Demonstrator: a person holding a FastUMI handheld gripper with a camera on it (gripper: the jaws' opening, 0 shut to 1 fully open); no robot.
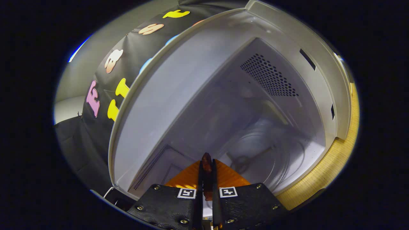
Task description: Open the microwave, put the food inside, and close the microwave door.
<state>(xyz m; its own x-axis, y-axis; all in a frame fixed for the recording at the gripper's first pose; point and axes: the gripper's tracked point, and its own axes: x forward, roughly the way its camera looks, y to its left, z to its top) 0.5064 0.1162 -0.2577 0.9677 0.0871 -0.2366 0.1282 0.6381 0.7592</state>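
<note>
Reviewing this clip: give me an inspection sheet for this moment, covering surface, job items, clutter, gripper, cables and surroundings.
Surface: light wooden tabletop under the microwave.
Job's things: microwave with its cavity facing the camera, door side open; glass turntable on the cavity floor; perforated vent on an inner wall. Food, an orange ridged piece with a dark brown edge, held at the cavity mouth, not yet set down.
Clutter: nothing seen.
Gripper: gripper with fingers nearly together, both pressing the thin dark edge of the food between them.
Cables: a thin light wire at the microwave's lower outer corner; where it runs cannot be told.
Surroundings: black cloth booth wall beside the microwave.
</note>
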